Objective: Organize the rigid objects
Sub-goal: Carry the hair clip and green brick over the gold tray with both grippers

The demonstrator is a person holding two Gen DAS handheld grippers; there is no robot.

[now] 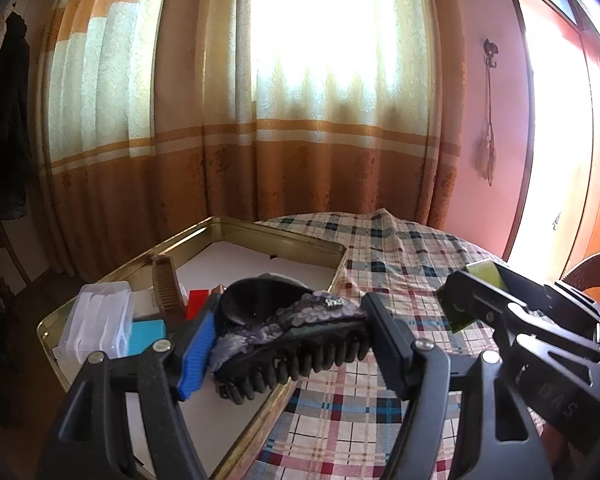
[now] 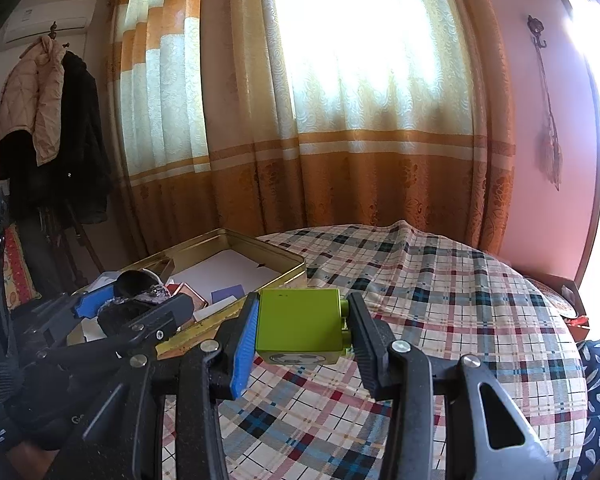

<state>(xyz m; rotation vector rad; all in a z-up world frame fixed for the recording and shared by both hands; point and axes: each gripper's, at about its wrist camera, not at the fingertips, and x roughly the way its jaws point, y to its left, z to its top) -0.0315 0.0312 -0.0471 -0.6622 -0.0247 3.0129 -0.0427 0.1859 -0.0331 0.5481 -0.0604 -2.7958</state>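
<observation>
Now: two loads held aloft, neither yet set down

Held crosswise in the left hand-held gripper (image 1: pixel 288 344): a dark hair claw clip (image 1: pixel 296 340), pinched end to end above the near corner of the gold tin tray (image 1: pixel 284 240). Long axis running left to right between the pads, teeth pointing down and toward the camera, domed back tilted up and away. Pinched in the right hand-held gripper (image 2: pixel 302 334): a lime-green box (image 2: pixel 296 326), squarish, no clear long axis, its printed face turned downward, hanging over the plaid tabletop (image 2: pixel 440 300) just beside the tray's wall.

Likely trouble: curved clip ends slipping off the pads and dropping teeth-first onto the clear plastic case (image 1: pixel 98 320) or the wooden comb (image 1: pixel 166 284) already inside. Also a knock between the two closely spaced tools. Also the green box catching the tray rim if carried across too low.
</observation>
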